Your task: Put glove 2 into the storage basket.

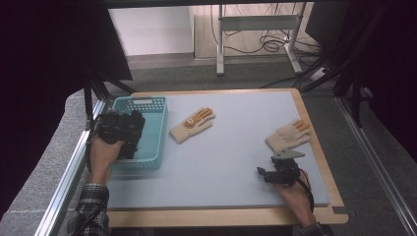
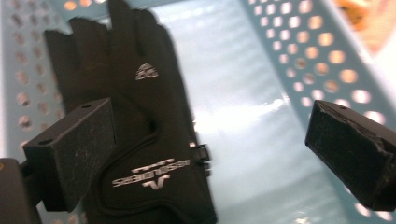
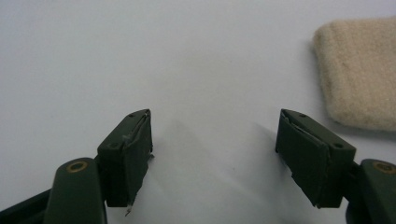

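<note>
A black glove (image 2: 140, 116) with white lettering lies flat on the floor of a light blue perforated basket (image 2: 299, 51). My left gripper (image 2: 210, 130) hovers just over it, jaws wide, pads touching nothing. From the high view this left gripper (image 1: 120, 127) sits over the basket (image 1: 147, 101) at the table's left. A cream knit glove (image 1: 288, 135) with orange fingertips lies at the right. My right gripper (image 1: 270, 169) rests open just in front of it. Its own view shows bare mat between the jaws of the right gripper (image 3: 215, 135) and the cream glove's cuff (image 3: 359, 74) at upper right.
A second cream glove (image 1: 193, 124) with orange fingers lies on the blue-grey mat (image 1: 231, 157), just right of the basket. The mat covers a wooden table top with metal rails along both sides. A desk frame and cables stand on the floor beyond.
</note>
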